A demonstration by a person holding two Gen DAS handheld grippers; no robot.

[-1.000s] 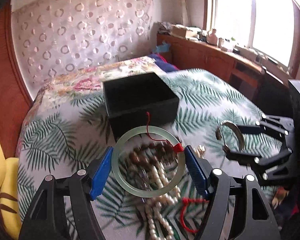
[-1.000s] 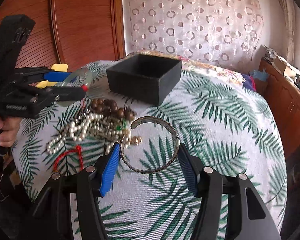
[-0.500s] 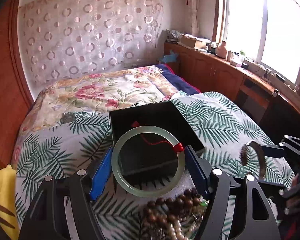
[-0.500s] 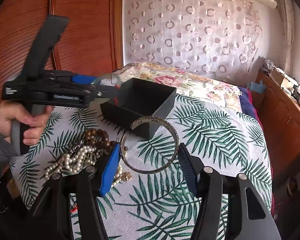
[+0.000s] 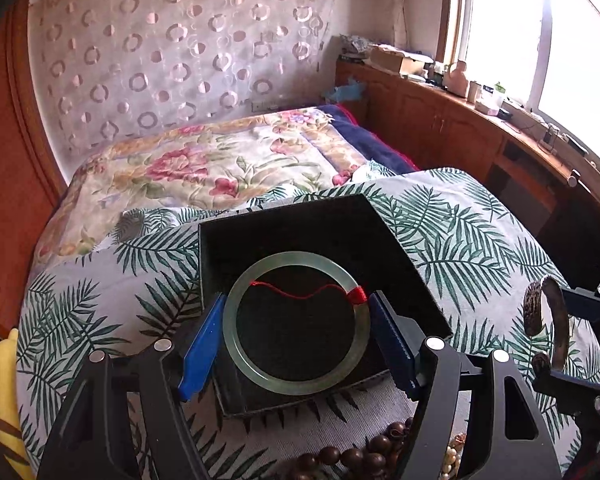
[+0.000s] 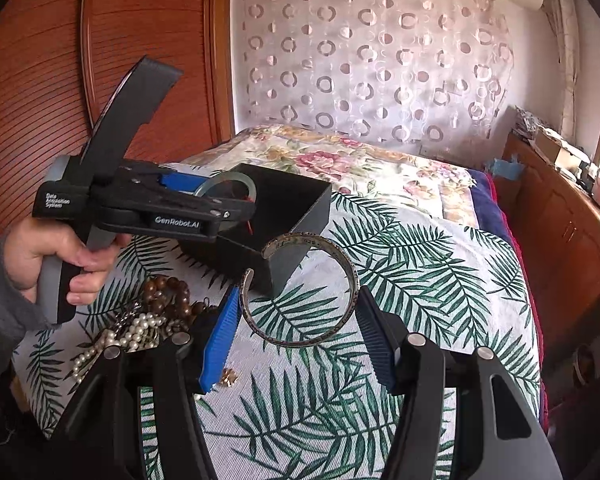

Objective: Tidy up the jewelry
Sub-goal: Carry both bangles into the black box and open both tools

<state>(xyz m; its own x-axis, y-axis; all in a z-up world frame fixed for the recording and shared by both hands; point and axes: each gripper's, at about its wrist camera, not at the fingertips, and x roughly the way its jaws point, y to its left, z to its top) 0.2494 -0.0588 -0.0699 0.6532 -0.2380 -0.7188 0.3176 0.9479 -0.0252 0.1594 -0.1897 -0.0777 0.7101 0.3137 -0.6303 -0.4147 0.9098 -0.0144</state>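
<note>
My left gripper [image 5: 295, 322] is shut on a pale green jade bangle [image 5: 259, 380] with a red thread tied to it, held just over the open black box [image 5: 340, 220]. The bangle also shows in the right wrist view [image 6: 241, 181] above the box [image 6: 312, 204]. My right gripper [image 6: 295, 304] is shut on an open silver cuff bracelet [image 6: 346, 308], held above the tablecloth to the right of the box. The cuff also shows in the left wrist view [image 5: 556, 320].
A heap of brown wooden beads [image 6: 167, 292] and pearl strands [image 6: 115, 340] lies on the palm-leaf cloth [image 6: 420, 260] near the box's front. A bed with a floral cover [image 5: 219, 160] stands behind. A wooden cabinet [image 5: 460, 132] runs along the right.
My left gripper has risen from the jewelry heap and moved forward with the jade bangle until it is over the box. My right gripper has lifted with the cuff and moved toward the box.
</note>
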